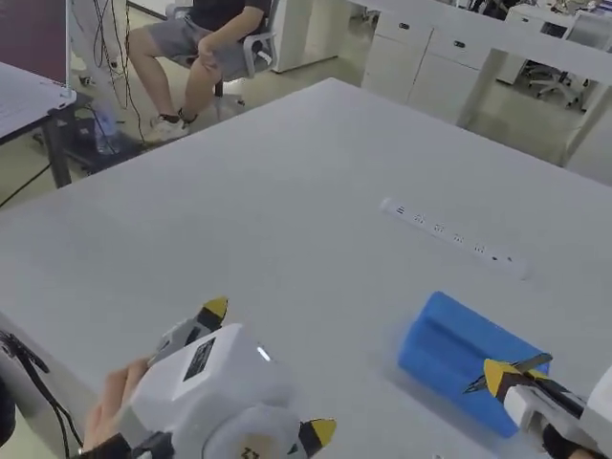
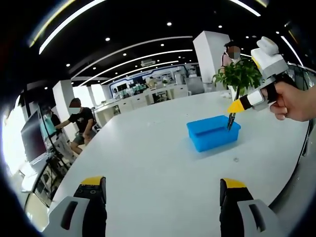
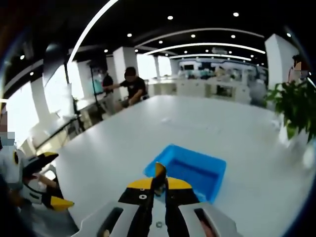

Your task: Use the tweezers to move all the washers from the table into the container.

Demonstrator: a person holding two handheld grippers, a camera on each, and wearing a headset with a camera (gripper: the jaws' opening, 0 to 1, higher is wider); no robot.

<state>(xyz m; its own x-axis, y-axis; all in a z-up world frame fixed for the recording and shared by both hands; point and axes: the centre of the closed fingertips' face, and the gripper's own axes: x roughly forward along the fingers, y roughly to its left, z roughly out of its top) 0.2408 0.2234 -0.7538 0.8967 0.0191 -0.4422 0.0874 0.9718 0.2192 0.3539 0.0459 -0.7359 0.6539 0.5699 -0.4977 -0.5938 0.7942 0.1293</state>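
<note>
A blue container (image 1: 449, 354) stands on the white table (image 1: 287, 210) at the near right. My right gripper (image 1: 499, 378) is shut on dark tweezers (image 1: 524, 363) just over the container's near side. In the left gripper view the tweezers (image 2: 230, 120) point down from the right gripper (image 2: 243, 103) into the container (image 2: 212, 133). A tiny speck, perhaps a washer (image 2: 236, 159), lies on the table in front of it. My left gripper (image 1: 268, 371) is open at the near left, its jaws (image 2: 162, 185) holding nothing. The right gripper view shows the tweezers (image 3: 159, 170) above the container (image 3: 190, 170).
A white power strip (image 1: 454, 236) lies on the table behind the container. A person sits on a chair (image 1: 206, 38) beyond the far corner. A potted plant (image 2: 237, 74) stands at the table's far edge. Desks and cabinets (image 1: 430, 57) line the room.
</note>
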